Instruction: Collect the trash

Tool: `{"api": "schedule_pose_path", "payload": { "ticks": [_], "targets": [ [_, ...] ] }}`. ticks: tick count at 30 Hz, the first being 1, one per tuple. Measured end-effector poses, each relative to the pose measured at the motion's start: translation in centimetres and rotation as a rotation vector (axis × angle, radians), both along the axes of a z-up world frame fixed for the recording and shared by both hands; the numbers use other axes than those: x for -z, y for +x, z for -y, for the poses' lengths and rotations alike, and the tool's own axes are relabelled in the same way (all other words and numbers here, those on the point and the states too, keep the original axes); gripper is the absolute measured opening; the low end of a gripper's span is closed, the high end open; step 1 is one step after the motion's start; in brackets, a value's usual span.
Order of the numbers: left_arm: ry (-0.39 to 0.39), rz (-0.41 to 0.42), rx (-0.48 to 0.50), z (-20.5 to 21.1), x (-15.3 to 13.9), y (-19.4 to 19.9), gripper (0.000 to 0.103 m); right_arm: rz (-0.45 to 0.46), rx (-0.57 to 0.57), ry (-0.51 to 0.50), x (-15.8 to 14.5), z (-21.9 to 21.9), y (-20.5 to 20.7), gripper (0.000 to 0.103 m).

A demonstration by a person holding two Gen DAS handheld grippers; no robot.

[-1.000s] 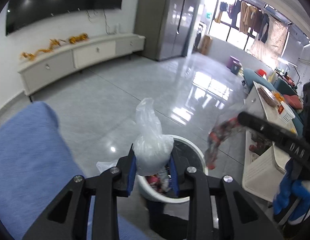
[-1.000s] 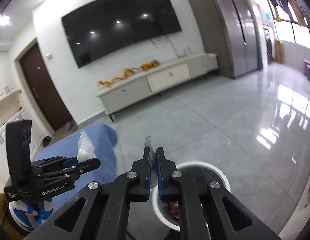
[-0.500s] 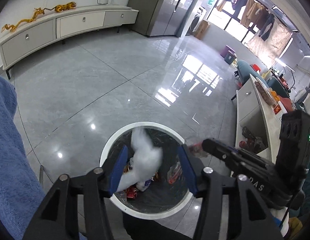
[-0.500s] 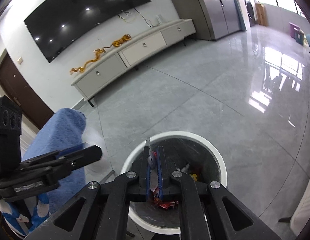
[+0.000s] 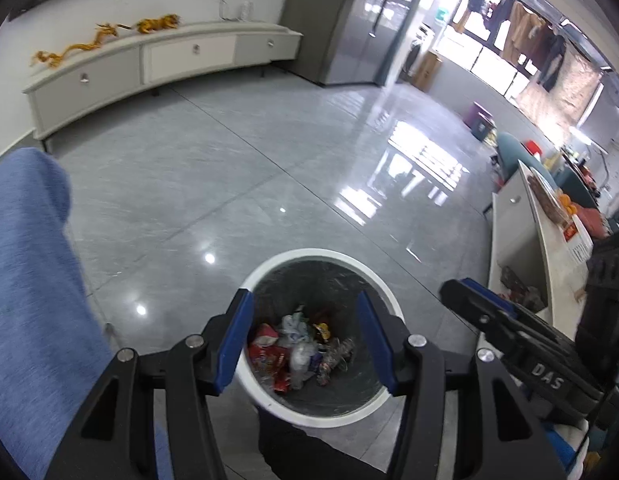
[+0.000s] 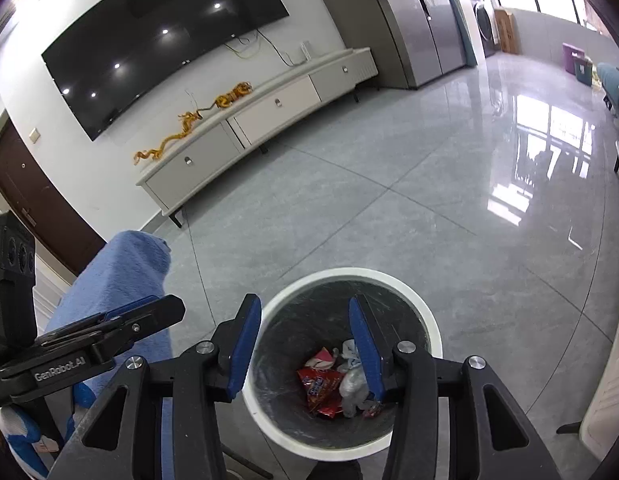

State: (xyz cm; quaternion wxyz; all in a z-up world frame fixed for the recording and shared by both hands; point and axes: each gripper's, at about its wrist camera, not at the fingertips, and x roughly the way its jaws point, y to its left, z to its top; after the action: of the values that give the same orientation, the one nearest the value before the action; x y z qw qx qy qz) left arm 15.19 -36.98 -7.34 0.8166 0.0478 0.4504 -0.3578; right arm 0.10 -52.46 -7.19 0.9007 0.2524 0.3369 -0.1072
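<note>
Left gripper [image 5: 305, 340]: black frame, blue pads [image 5: 234, 342] spread apart with nothing between them, poised above the bin's mouth.
Right gripper [image 6: 305, 346]: jaws opening, blue pads [image 6: 245, 346] apart and empty, also above the bin.
Bin: round white-rimmed waste bin [image 5: 309, 256] with a dark liner, standing on the glossy grey tiled floor [image 5: 229, 184].
Trash: red snack wrappers [image 6: 321, 384], crumpled clear plastic bag [image 5: 299, 360] and other scraps lie at the bottom of the bin, touching neither gripper.
Beside bin: blue fabric-covered seat [image 5: 25, 280] on the left.
</note>
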Motion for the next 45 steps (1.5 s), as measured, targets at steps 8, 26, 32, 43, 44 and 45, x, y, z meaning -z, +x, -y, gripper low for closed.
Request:
{"api": "schedule_pose_path", "payload": {
  "ticks": [8, 26, 32, 43, 44, 45],
  "targets": [
    [0.029, 0.164, -0.162, -7.0, -4.8, -2.9, 0.061, 0.067, -0.049, -0.075, -4.9, -6.0, -1.8, 0.053],
    [0.037, 0.460, -0.529, -26.1, -11.8, -11.5, 0.064, 0.193, -0.199, -0.258, -10.6, -21.0, -4.9, 0.078],
    [0.065, 0.514, -0.595, -29.2, -12.2, -13.3, 0.064, 0.219, -0.201, -0.285, -10.8, -23.5, -5.2, 0.086],
    [0.056, 0.537, -0.652, -32.0, -11.9, -15.0, 0.079, 0.193, -0.197, -0.314, -9.7, -25.2, -5.1, 0.099],
    [0.053, 0.536, -0.653, -32.2, -11.9, -15.1, 0.079, 0.191, -0.197, -0.318, -9.6, -25.3, -5.0, 0.100],
    [0.051, 0.532, -0.654, -32.3, -11.9, -15.0, 0.079, 0.188, -0.195, -0.322, -9.5, -25.4, -5.0, 0.101]
  ]
}}
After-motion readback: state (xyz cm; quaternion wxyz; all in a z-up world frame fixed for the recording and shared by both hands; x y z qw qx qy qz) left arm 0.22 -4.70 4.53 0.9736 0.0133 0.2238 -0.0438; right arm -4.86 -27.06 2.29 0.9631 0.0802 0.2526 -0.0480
